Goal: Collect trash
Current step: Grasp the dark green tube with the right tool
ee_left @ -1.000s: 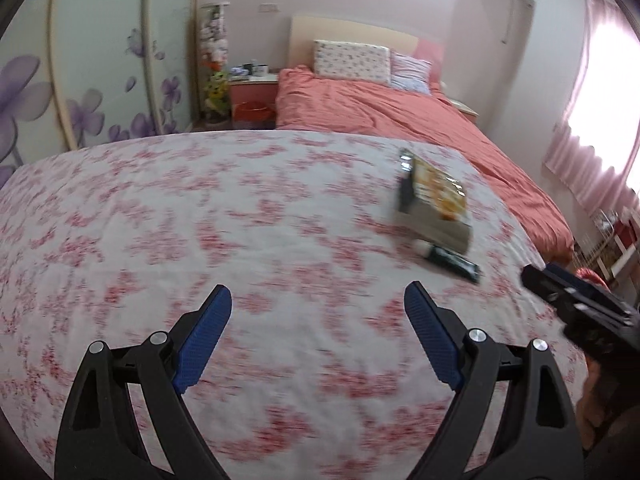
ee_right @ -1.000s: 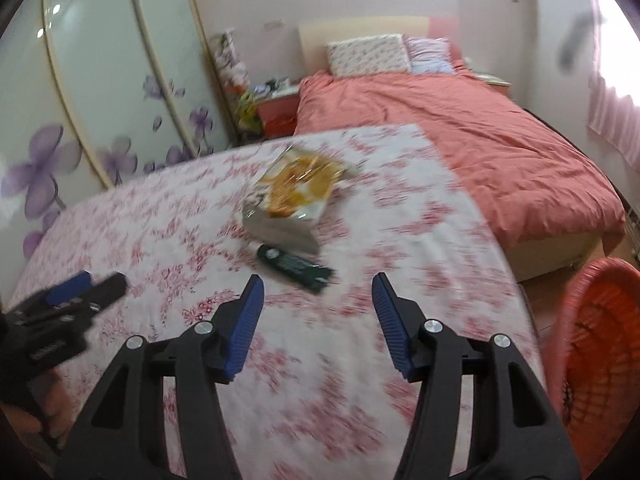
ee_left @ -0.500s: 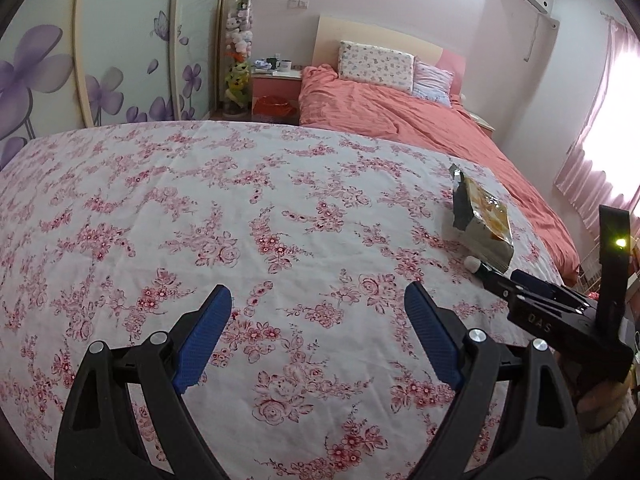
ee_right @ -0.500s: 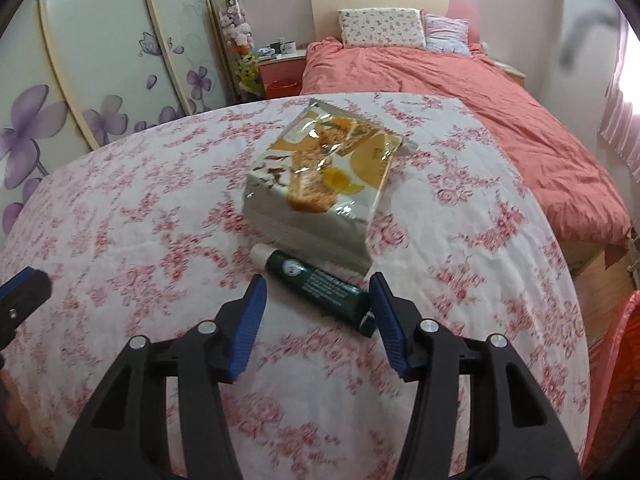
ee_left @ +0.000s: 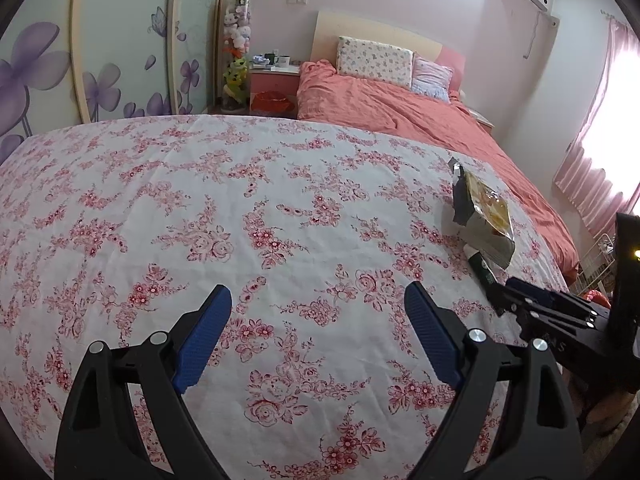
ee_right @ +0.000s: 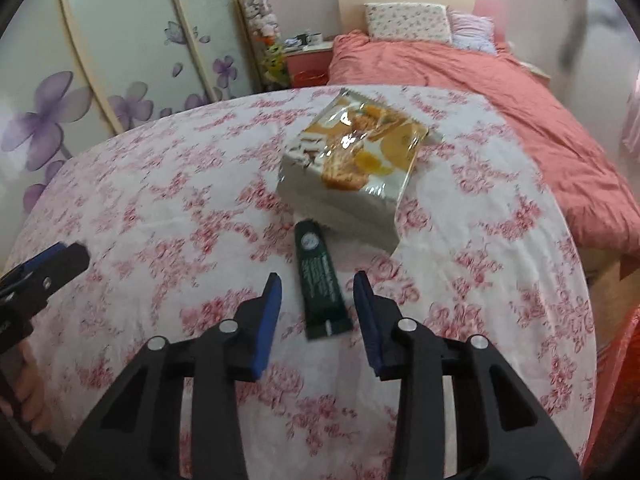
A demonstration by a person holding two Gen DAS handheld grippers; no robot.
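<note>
A dark green tube [ee_right: 322,280] lies on the floral-covered surface [ee_right: 160,220], its near end between the open blue pads of my right gripper [ee_right: 318,304]. Just beyond it lies a puffy snack bag [ee_right: 352,164] with orange and white print. In the left wrist view the bag [ee_left: 486,220] and the tube [ee_left: 482,270] lie at the far right, with the right gripper [ee_left: 536,312] reaching toward them. My left gripper [ee_left: 318,332] is open and empty over bare floral cloth, well left of the trash.
An orange-red basket [ee_right: 618,392] stands at the lower right, beside the floral surface. A bed with a coral duvet [ee_left: 400,112] lies behind. A pink nightstand [ee_left: 274,86] and sliding wardrobe doors with purple flowers [ee_left: 100,60] are at the back left.
My right gripper has moved forward and down onto the green tube, which now lies between its pads. The left gripper has swung slightly and stays open.
</note>
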